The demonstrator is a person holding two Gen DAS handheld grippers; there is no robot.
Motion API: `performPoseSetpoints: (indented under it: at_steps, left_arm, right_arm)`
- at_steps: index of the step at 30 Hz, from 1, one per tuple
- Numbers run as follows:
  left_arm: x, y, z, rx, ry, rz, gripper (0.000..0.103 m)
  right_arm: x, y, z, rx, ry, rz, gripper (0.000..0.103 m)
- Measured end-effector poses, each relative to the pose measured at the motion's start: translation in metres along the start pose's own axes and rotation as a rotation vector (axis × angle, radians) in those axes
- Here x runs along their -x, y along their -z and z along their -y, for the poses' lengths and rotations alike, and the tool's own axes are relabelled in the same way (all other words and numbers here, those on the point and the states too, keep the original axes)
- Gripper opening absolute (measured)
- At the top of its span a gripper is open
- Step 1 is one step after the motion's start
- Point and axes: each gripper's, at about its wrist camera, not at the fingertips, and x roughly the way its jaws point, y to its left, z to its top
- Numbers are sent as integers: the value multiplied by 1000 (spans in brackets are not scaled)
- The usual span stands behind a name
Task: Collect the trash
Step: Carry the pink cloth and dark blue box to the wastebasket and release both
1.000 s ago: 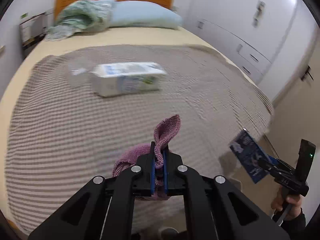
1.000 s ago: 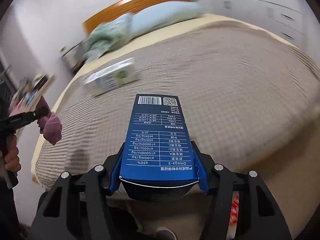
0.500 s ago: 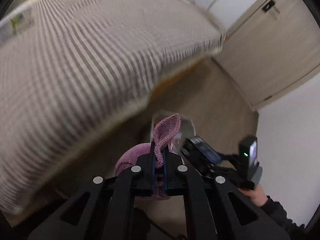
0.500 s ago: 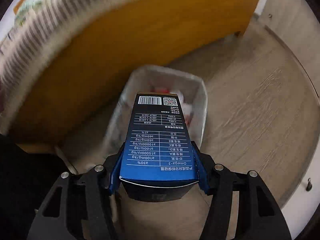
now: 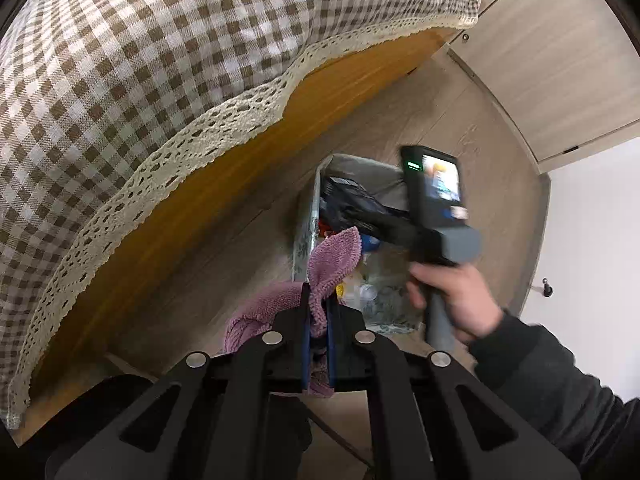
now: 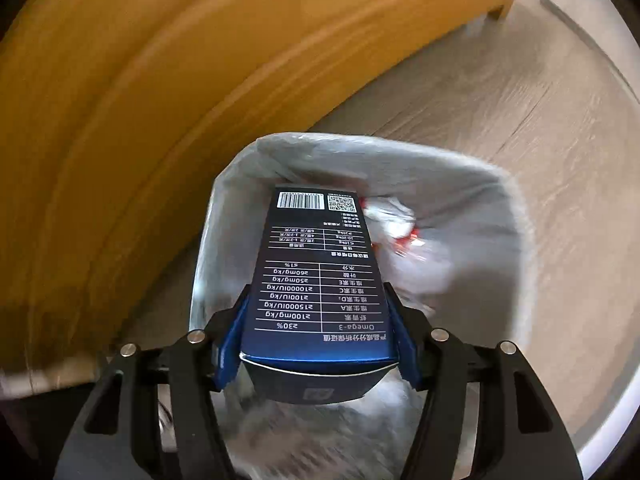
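Note:
My left gripper [image 5: 318, 300] is shut on a purple cloth [image 5: 334, 256], whose folds hang out to the left of the jaws. It hovers just above the near end of a trash bin [image 5: 316, 200] lined with a grey bag. In the right wrist view my right gripper [image 6: 316, 290] is shut on a dark blue box [image 6: 320, 280] printed with a barcode. The box points down into the bin [image 6: 460, 184]. Red and white wrappers [image 6: 396, 224] lie inside. The left wrist view shows the blue box [image 5: 348, 196] inside the bin's mouth, held by the right gripper [image 5: 360, 216] in a person's hand [image 5: 452, 292].
The bin stands on a wood floor [image 6: 520, 100] close beside the orange wooden bed side [image 5: 240, 168]. A checked bedspread with a lace hem [image 5: 160, 60] overhangs it. A pale wooden door [image 5: 560, 60] and a white wall lie beyond.
Both grippers swung off the bed and tipped down toward the floor. The right one dropped with the blue box into the bin's mouth; the left followed with the purple cloth.

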Motion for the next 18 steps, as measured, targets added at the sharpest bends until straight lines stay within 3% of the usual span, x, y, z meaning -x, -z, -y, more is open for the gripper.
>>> performPoseSetpoints:
  at_steps: [4,8,13,16,18]
  left_arm:
    - [-9,-3,-1,7,-12,-18,3]
    - [-25,-9,7,8,-9,-40,3]
    - [-40,-19,16,15,35,-66,3]
    - [-53,-27,32,-23,62,-84,3]
    - [-65,-31,40,-27,87,-102,3]
  right_arm:
    - [-40,-6,-10,-35,72,-12,63]
    - [-52,-5,-8,-43,-3,-85,75]
    - [-1,2,11,-24,-48,5,78]
    - [49,14,37,-56,-97,82,78]
    - [82,23,58,-71,-86,124,78]
